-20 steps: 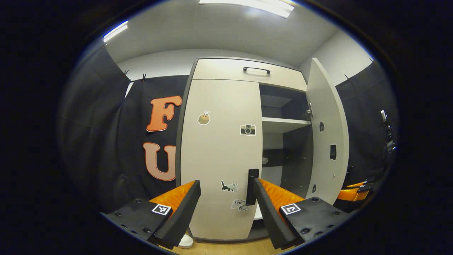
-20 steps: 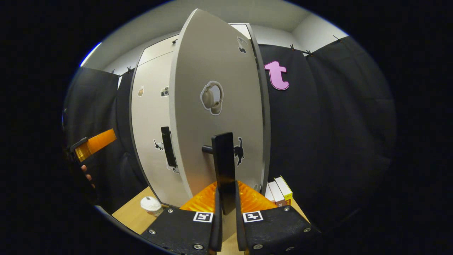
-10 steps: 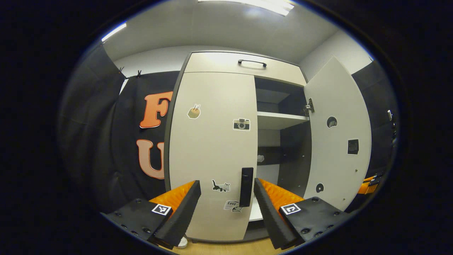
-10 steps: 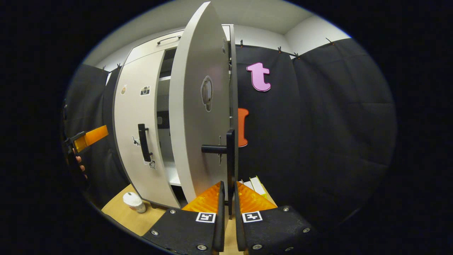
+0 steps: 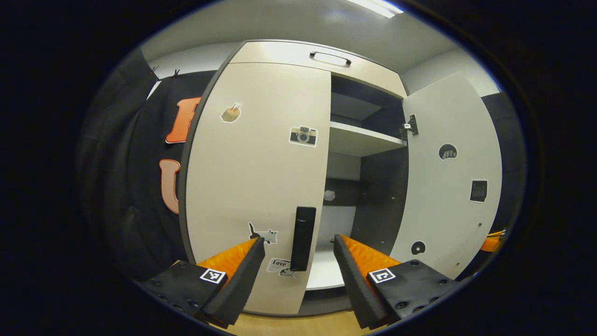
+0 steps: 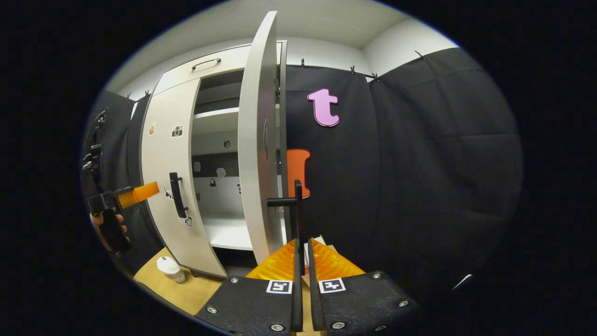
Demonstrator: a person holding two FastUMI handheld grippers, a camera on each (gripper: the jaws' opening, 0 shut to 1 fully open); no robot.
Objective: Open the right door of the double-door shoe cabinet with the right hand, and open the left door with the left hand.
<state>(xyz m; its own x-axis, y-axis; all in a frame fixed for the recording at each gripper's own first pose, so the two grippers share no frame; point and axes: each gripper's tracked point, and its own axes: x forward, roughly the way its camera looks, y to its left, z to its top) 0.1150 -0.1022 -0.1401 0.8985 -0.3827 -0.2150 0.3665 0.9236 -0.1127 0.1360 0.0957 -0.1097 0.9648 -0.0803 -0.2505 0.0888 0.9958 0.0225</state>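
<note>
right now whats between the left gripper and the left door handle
Nothing: in the left gripper view the left gripper is open with the left door handle ahead between its fingers.

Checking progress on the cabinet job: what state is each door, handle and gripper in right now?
Right door: swung wide open.
Right door handle: clamped between the right gripper's fingers.
Right gripper: shut on that handle.
Left door: closed.
Left door handle: untouched, ahead between the left gripper's fingers.
Left gripper: open.
Top drawer: closed.
</note>
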